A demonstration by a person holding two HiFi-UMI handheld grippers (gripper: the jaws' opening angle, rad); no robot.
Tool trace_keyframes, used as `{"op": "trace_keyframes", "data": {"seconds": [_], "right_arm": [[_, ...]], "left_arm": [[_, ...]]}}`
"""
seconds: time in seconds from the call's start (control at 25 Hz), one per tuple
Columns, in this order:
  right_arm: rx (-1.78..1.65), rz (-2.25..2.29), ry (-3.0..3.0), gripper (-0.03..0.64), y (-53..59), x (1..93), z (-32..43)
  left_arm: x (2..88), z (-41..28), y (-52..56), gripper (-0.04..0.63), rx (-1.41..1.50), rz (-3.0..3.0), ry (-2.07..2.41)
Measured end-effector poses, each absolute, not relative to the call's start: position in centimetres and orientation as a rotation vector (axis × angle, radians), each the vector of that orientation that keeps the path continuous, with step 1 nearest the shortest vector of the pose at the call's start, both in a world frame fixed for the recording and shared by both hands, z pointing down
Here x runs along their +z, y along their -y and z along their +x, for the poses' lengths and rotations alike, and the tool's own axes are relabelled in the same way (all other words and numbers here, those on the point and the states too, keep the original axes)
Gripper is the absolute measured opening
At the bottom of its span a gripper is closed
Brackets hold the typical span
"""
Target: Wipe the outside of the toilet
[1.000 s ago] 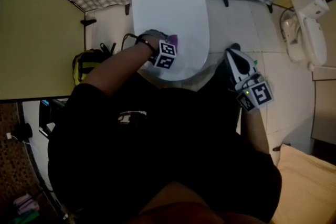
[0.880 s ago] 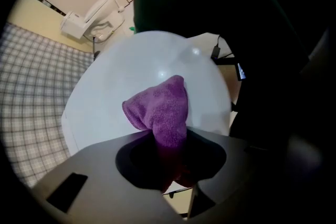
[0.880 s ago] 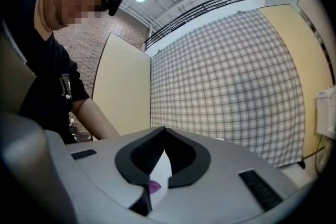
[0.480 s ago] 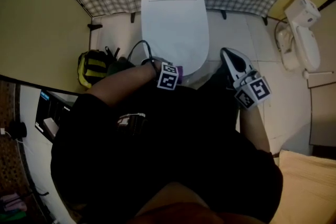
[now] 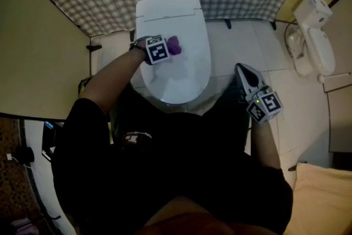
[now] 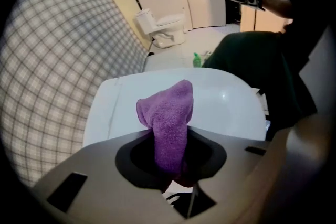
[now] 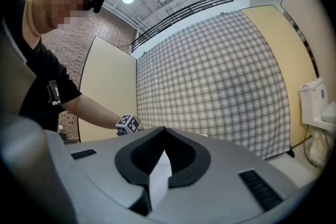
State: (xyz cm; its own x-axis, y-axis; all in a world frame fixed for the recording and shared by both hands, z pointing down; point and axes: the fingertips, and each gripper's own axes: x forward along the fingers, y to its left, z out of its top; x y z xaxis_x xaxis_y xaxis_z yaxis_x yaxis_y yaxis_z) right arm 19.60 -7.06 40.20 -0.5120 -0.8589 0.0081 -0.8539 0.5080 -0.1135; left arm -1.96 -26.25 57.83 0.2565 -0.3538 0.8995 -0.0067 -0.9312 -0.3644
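While the head view looks down on the toilet (image 5: pixel 181 71), the left gripper (image 5: pixel 168 47) holds a purple cloth (image 5: pixel 175 45) on the closed lid near its back. I judge the top is in hand and the sides and base are left, with the person's legs crowding the front. In the left gripper view, the jaws clamp that bunched cloth over the lid, with a green bottle (image 6: pixel 197 59) and a second toilet (image 6: pixel 160 26) beyond. In the right gripper view, the right gripper (image 7: pixel 157 162) hangs aside, jaws together on nothing, facing the plaid wall (image 7: pixel 220 76).

Overhead and left views sharing toilet (image 5: pixel 181 80)
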Motion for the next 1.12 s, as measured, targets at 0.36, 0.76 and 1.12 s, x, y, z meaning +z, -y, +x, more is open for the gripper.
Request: {"op": "trace_keyframes", "data": {"seconds": [0.36,0.76,1.12], "right_arm": [[-0.232,-1.584,-2.721,0.006,23.2,44.4,25.1],[-0.402,-1.512,-2.766,0.006,35.7,51.2,24.5],[-0.455,-1.567,-2.756,0.005,31.3,52.9,24.5]], "left_arm": [[56.4,-1.5,49.8,0.1,-1.853,-2.096,-0.623],[60.9,4.1,66.7,0.1,-1.914,-2.02,-0.625],[62.6,4.5,59.3,0.094,-1.944,-1.715,-0.228]]}}
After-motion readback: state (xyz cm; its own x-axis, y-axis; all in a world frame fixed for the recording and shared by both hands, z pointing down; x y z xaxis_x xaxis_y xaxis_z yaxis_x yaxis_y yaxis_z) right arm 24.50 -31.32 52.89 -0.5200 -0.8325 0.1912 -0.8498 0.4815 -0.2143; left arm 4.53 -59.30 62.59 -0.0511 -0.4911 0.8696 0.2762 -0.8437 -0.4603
